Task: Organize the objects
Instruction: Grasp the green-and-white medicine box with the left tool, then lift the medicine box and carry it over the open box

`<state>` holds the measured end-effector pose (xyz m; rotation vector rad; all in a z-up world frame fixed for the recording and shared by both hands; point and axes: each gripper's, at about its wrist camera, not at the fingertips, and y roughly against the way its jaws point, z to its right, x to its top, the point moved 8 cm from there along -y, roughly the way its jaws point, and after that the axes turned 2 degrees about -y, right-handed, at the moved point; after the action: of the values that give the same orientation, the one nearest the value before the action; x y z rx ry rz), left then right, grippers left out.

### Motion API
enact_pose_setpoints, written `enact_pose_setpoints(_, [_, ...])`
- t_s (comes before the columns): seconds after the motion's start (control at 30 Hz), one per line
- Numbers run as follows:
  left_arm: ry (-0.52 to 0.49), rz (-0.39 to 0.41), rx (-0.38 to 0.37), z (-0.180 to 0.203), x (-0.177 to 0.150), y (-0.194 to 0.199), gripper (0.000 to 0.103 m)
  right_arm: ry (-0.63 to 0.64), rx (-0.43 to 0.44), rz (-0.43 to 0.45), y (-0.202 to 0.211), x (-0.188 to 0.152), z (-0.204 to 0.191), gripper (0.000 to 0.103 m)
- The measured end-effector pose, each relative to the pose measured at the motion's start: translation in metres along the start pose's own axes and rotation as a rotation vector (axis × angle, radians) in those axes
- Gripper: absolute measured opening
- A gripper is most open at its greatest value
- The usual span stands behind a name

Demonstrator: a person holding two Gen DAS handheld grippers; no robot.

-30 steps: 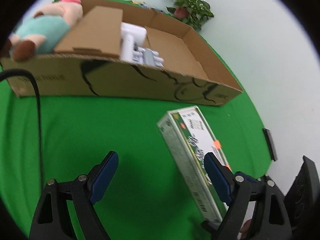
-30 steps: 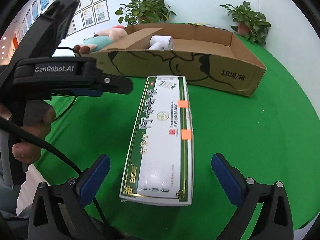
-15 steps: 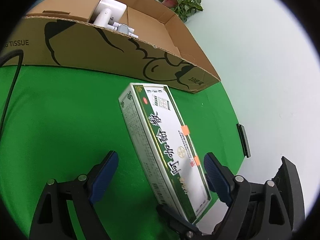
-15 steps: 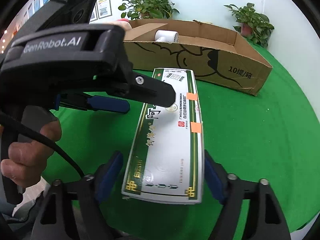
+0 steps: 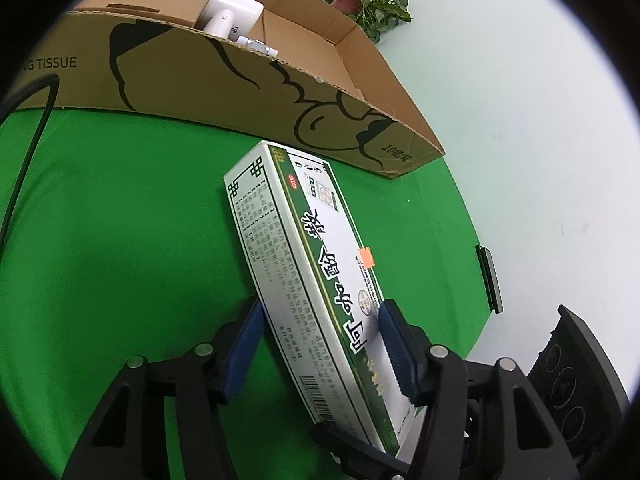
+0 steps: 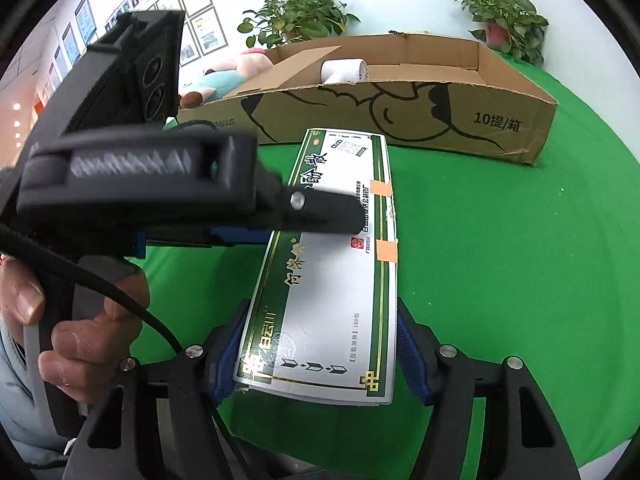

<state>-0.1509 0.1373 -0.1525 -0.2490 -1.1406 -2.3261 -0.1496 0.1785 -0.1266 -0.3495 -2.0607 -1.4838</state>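
A long white-and-green medicine box (image 5: 316, 280) with orange stickers lies on the green table. It also shows in the right wrist view (image 6: 332, 264). My left gripper (image 5: 320, 348) is shut on the box, blue pads on its side and top faces. My right gripper (image 6: 320, 352) is shut on the box's near end, pads against both long edges. The left gripper body (image 6: 160, 176) reaches across the box from the left. An open cardboard box (image 6: 400, 92) stands behind it, holding a white device (image 6: 344, 70).
A plush toy (image 6: 224, 80) lies at the cardboard box's left end. Potted plants (image 6: 508, 16) stand at the back. A black cable (image 5: 32, 128) runs over the cloth on the left. The table edge (image 5: 472, 248) curves along the right by a white wall.
Both grippers closed on the medicine box: the right one first, then the left, which swung in over the box from the left.
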Motion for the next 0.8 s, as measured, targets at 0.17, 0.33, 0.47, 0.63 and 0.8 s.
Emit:
enact_pose_setpoints(0.17, [-0.022, 0.019, 0.002, 0.009, 0.000, 0.007, 0.054, 0.019, -0.023, 0.007, 0.002, -0.002, -0.007, 0.063])
enact_pose_setpoints(0.33, [-0.060, 0.082, -0.005, 0.028, 0.012, 0.028, 0.050, 0.042, -0.040, 0.080, 0.020, 0.006, -0.014, 0.062])
enact_pose_setpoints(0.47, [-0.115, 0.153, 0.003, 0.048, 0.026, 0.050, 0.049, 0.039, -0.062, 0.173, 0.038, 0.027, -0.021, 0.062])
enact_pose_setpoints(0.63, [-0.172, 0.207, 0.011, 0.072, 0.043, 0.068, 0.048, 0.066, -0.084, 0.256, 0.055, 0.052, -0.025, 0.061])
enact_pose_setpoints(0.8, [-0.204, 0.251, 0.025, 0.081, 0.074, 0.085, 0.047, 0.084, -0.101, 0.323, 0.066, 0.078, -0.029, 0.061])
